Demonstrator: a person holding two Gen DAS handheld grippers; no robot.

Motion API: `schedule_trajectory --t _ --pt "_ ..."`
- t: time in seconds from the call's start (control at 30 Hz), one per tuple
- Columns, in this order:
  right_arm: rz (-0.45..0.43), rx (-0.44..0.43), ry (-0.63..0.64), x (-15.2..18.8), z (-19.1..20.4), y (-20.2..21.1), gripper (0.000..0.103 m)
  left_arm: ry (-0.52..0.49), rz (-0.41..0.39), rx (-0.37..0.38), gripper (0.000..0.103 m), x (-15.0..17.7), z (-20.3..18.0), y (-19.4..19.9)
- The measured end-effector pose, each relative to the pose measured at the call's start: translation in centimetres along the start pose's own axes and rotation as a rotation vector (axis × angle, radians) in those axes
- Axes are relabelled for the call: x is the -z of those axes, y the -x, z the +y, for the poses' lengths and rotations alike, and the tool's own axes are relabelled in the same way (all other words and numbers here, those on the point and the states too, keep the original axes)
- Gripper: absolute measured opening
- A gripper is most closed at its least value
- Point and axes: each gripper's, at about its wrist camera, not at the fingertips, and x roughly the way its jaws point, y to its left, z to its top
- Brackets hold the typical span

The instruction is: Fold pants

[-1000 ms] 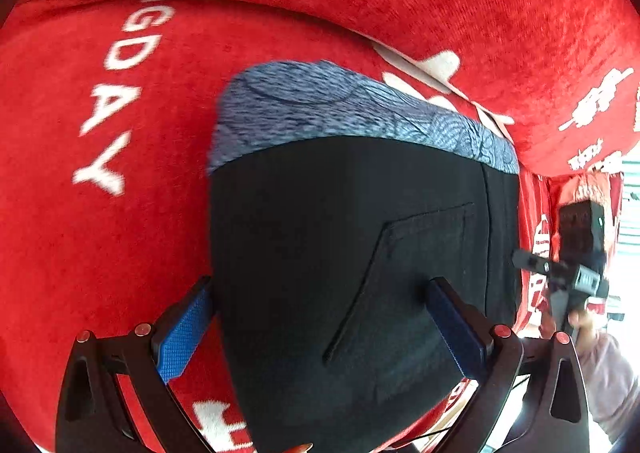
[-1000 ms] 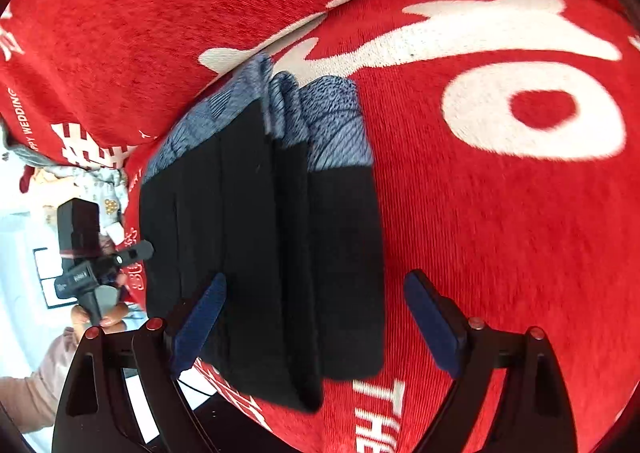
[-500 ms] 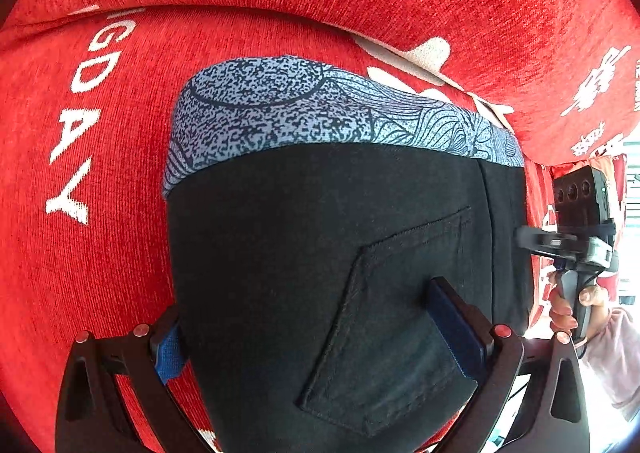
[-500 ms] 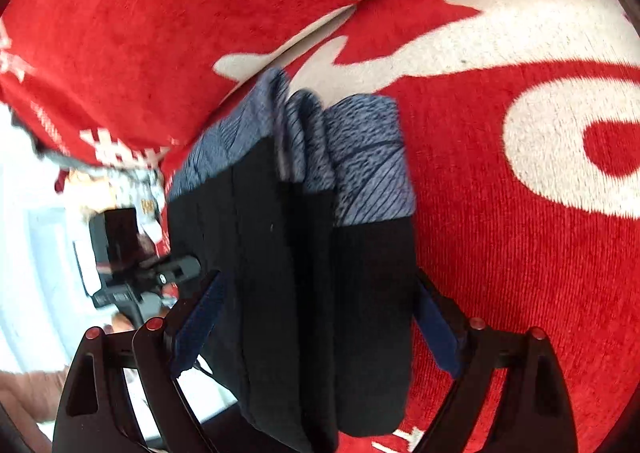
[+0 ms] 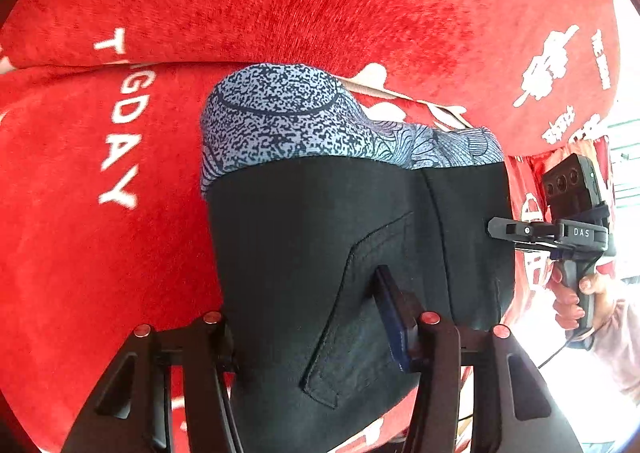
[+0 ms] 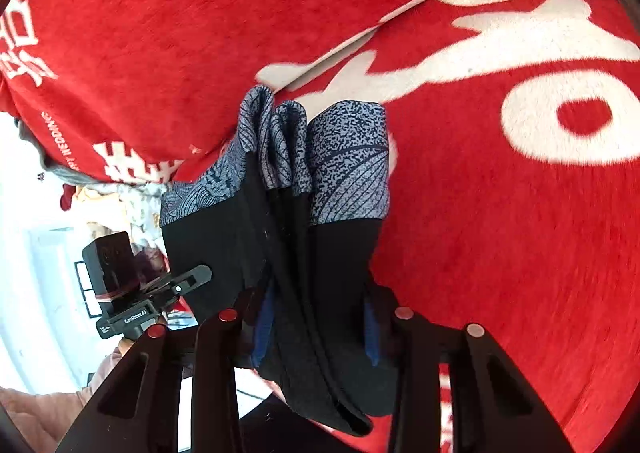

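Both tools, left tool (image 5: 316,333) and right tool (image 6: 316,317), are closing on the folded pants (image 5: 320,237) above the red blanket (image 5: 100,253).

The pants (image 5: 320,253) hide the left tool's (image 5: 312,317) nine-o'clock pad and run off the picture at six o'clock. White lettering (image 5: 120,157) on the red blanket (image 5: 320,5) is partly covered.

Both hand-held grippers, left (image 5: 308,333) and right (image 6: 316,329), angled downward, jaws closing.
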Motion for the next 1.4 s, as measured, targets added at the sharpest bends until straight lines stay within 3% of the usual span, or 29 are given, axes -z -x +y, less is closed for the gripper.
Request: schedule_trajectory --t 0.1,0.23,0.3,0.37,0.4,0.47,0.53,0.63,0.67,0.7,0.73,0.8,0.93,1.03,1.13,1.3,1.4 --pt "0.012 -0.026 -0.016 1.9 1.0 -0.3 0.041 0.014 0.003 -0.003 0.054 1.4 1.0 1.8" --pt "0.025 -0.064 -0.021 4.6 2.4 -2.3 0.04 0.04 0.011 -0.058 0.054 4.0 2.9 2.7" --pt "0.041 -0.048 -0.014 5.0 3.3 -4.6 0.04 0.072 0.025 -0.109 0.059 5.0 4.2 2.1" --pt "0.063 -0.006 -0.006 5.1 3.8 -6.9 0.041 0.118 0.038 -0.201 0.063 5.8 5.8 1.1" --pt "0.068 0.037 0.012 5.1 4.1 -7.7 0.044 0.13 0.028 -0.211 0.072 6.1 6.5 1.3" --pt "0.058 0.124 0.051 4.7 4.8 -8.4 0.051 0.164 -0.015 -0.224 0.073 6.2 7.2 1.9" --pt "0.064 0.157 0.057 4.6 5.1 -8.1 0.055 0.178 -0.045 -0.262 0.073 6.0 7.3 2.8" --pt "0.06 0.267 0.09 5.0 5.4 -7.0 0.055 0.171 -0.086 -0.328 0.073 5.8 6.9 4.2" --pt "0.045 0.307 0.104 5.3 5.7 -6.3 0.055 0.167 -0.1 -0.356 0.073 5.6 6.4 4.4" --pt "0.035 0.322 0.115 5.5 6.1 -6.0 0.044 0.166 -0.121 -0.384 0.073 5.5 6.2 4.9" --pt "0.019 0.338 0.135 5.8 6.8 -5.5 0.026 0.17 -0.133 -0.394 0.073 5.4 6.3 5.3" --pt "-0.012 0.36 0.178 6.3 8.6 -5.1 0.019 0.176 -0.133 -0.409 0.073 5.3 6.8 5.7" --pt "-0.026 0.353 0.263 8.0 11.5 -6.2 0.019 0.166 -0.083 -0.508 0.073 4.9 7.4 3.0" --pt "0.019 0.435 0.294 8.7 11.4 -8.5 0.018 0.14 -0.096 -0.564 0.084 4.9 8.0 2.0" --pt "0.021 0.5 0.288 8.6 10.3 -10.4 0.016 0.139 -0.095 -0.543 0.088 5.0 8.5 2.4" --pt "-0.003 0.436 0.208 8.0 9.5 -9.4 0.016 0.122 -0.071 -0.562 0.088 5.2 7.6 3.3" --pt "-0.001 0.45 0.195 8.6 9.6 -8.3 0.019 0.132 -0.055 -0.556 0.088 5.8 6.8 4.0"
